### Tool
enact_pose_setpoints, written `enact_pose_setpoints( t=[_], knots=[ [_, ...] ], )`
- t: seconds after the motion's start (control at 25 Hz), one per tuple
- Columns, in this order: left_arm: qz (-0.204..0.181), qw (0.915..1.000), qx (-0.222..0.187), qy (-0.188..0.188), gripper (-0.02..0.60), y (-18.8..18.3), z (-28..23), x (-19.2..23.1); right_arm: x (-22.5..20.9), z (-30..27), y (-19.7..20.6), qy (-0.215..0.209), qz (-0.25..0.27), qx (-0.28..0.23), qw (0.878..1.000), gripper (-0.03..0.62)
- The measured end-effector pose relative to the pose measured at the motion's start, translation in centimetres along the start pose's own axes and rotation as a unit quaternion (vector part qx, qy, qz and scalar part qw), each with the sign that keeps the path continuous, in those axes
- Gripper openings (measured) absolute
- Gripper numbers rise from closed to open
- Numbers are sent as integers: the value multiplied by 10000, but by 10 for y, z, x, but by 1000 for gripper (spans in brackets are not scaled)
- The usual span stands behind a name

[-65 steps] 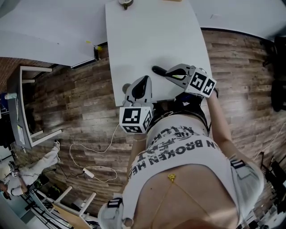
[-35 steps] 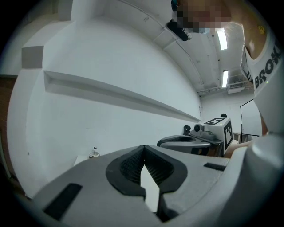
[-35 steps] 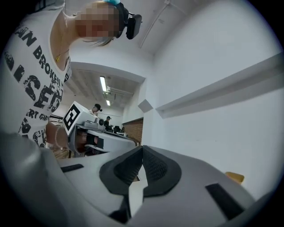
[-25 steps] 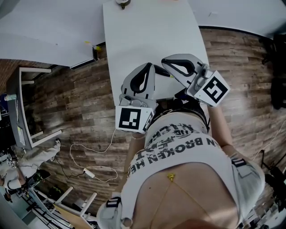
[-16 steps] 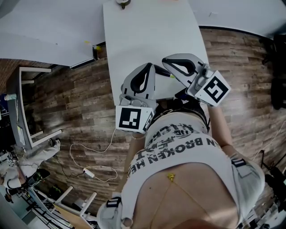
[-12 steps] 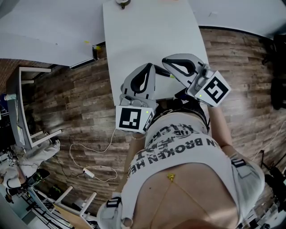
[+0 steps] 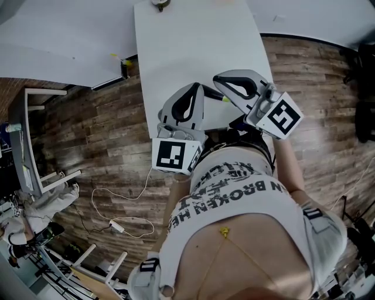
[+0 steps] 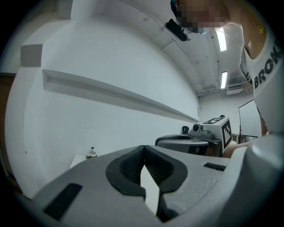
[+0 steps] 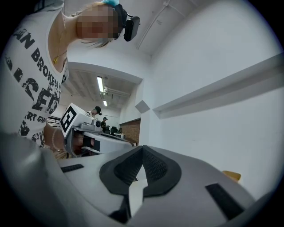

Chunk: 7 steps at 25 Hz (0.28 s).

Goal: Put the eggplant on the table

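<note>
Both grippers are held level, side by side, over the near end of the white table (image 7: 193,41). My left gripper (image 7: 193,87) is shut with nothing between its pads; its tips (image 8: 143,148) meet. To its right, my right gripper (image 7: 218,79) is shut and empty too, its tips (image 9: 142,148) together. Each gripper shows in the other's view: the right gripper (image 8: 195,139) and the left gripper (image 9: 88,137). No eggplant shows in any view; the grippers cover the table beneath them.
A small round object (image 7: 159,4) stands at the table's far end, also seen as that object (image 8: 91,154) in the left gripper view. An orange thing (image 9: 230,175) sits low at the right. Wooden floor (image 7: 99,117) surrounds the table, with a white cable (image 7: 117,225) on it.
Earlier a dark eggplant lay on the table at the right gripper's tips. Both grippers have since lifted and now cover that spot. Over the last second nothing has moved.
</note>
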<state>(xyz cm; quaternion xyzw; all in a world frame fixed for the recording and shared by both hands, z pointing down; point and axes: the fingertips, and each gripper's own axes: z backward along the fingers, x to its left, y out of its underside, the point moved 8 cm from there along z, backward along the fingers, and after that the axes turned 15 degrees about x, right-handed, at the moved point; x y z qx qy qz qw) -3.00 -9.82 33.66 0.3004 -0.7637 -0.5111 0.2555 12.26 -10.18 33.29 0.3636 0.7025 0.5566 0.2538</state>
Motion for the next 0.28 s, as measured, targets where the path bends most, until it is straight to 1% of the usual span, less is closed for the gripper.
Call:
enact_pose_setpoints(
  t=[0.28],
  knots=[
    [4,10000,8,8,6,2,-4,-2,-3,2,4,-2,-3,27,10000,8]
  ],
)
